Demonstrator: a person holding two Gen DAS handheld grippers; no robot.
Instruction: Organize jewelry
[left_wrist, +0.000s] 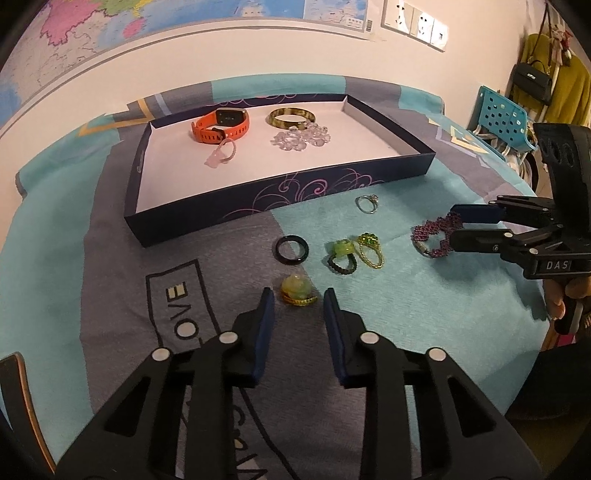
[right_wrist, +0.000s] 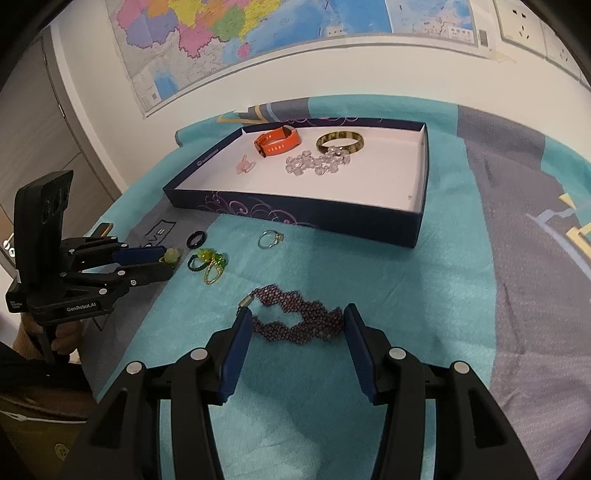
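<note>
A yellow-green stone ring (left_wrist: 297, 291) lies on the cloth between the fingertips of my left gripper (left_wrist: 298, 297), whose pads stand apart from it on both sides. A purple beaded bracelet (right_wrist: 295, 317) lies flat between the fingers of my right gripper (right_wrist: 297, 313), spanning nearly the whole gap. Loose on the cloth are a black ring (left_wrist: 291, 250), a green-stone ring (left_wrist: 341, 254), a gold ring (left_wrist: 369, 247) and a silver ring (left_wrist: 366, 204). The dark blue tray (left_wrist: 258, 192) holds an orange watch (left_wrist: 221, 125), a mottled bangle (left_wrist: 291, 117), a clear bead bracelet (left_wrist: 301, 138) and a pink ring (left_wrist: 221, 155).
A teal and grey cloth (right_wrist: 369, 369) covers the table. A blue perforated chair (left_wrist: 502, 114) stands past the table's right edge, with bags (left_wrist: 532, 79) hanging behind it. A map (right_wrist: 258, 37) hangs on the wall beyond the tray.
</note>
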